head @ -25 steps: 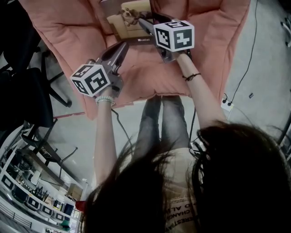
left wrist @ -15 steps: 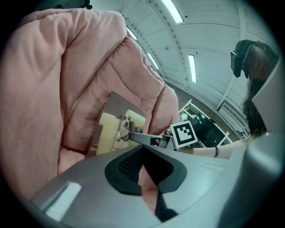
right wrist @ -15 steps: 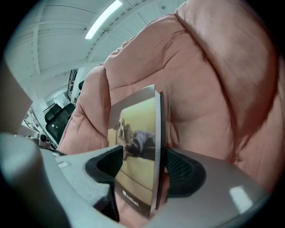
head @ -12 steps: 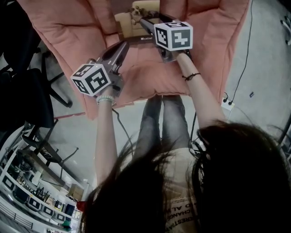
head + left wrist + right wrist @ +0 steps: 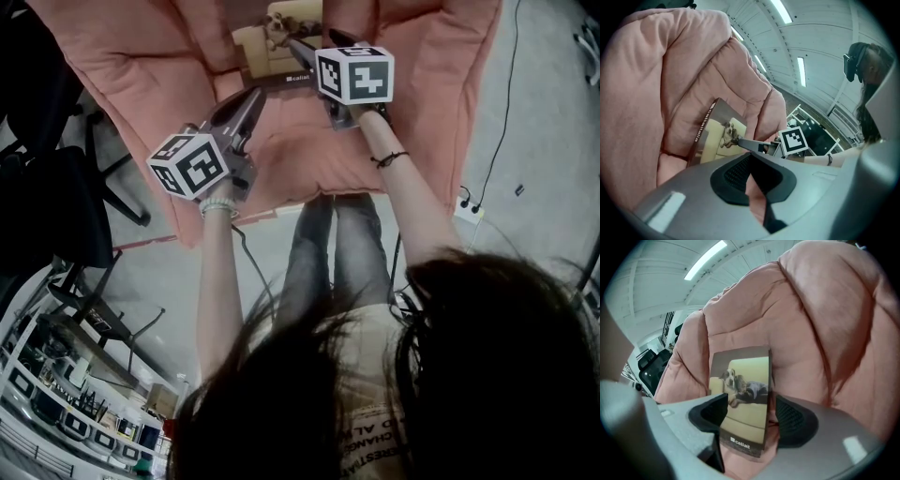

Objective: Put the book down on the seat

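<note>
A thin book [image 5: 270, 49] with a dog on a sofa on its cover stands upright on the pink seat cushion [image 5: 300, 141], leaning against the chair's back. In the right gripper view the book [image 5: 743, 399] sits between the jaws of my right gripper [image 5: 750, 411], which are opening; a gap shows beside its right edge, so the pads do not press it. My right gripper [image 5: 305, 42] reaches in from the right. My left gripper [image 5: 253, 94] hovers over the cushion's left front, shut on nothing, and its view shows the book [image 5: 717, 136] beyond its tips [image 5: 750, 161].
The padded pink chair [image 5: 825, 324] curves up around the book on both sides. A black office chair [image 5: 47, 187] stands to the left. On the grey floor at the right lie a white socket box [image 5: 466, 214] and a thin cable [image 5: 506, 112]. The person's legs [image 5: 328, 253] stand at the seat's front edge.
The book has slid a little further back toward the chair's back. The right gripper's jaws have spread apart from it. The left gripper has stayed where it was.
</note>
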A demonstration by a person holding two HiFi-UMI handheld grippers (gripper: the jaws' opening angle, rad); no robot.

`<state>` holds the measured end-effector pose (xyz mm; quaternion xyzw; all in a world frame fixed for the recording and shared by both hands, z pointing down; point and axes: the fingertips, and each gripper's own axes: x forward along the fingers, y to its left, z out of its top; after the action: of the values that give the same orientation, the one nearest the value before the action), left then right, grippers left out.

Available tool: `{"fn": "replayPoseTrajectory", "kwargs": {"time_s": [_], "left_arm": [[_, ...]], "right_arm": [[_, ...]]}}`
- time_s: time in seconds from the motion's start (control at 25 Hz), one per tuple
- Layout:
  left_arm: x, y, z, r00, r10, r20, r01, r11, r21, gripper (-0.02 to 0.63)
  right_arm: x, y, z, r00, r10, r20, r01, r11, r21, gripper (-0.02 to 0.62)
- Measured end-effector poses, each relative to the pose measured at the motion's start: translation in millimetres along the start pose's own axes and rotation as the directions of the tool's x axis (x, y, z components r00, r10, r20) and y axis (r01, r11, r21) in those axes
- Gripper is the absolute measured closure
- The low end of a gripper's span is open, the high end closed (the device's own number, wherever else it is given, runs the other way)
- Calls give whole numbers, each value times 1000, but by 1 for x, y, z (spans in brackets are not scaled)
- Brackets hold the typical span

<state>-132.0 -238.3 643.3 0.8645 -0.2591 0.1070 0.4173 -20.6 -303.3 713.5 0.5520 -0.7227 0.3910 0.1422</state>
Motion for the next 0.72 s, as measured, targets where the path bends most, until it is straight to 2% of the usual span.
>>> {"fn": "replayPoseTrajectory", "kwargs": {"time_s": [0.16,0.36,0.52,0.72], "left_arm": [[-8,4,4,1000,-2,10,2,1000,-3,603],[-8,-12,13,1000,-17,20,17,1000,9,603],[-10,-27,21,999,-25,27,25,1000,14,603],[-11,-43,37,998,-43,38,42,998,36,603]], "right_arm": [[-3,12,2,1000,1,-2,-1,1000,-11,288],[-20,23,7,998,41,-45,-41,999,0,290],[-37,33,19,998,56,-41,-56,998,-10,308],[-51,45,37,995,86,-46,-87,996,-25,365]]}}
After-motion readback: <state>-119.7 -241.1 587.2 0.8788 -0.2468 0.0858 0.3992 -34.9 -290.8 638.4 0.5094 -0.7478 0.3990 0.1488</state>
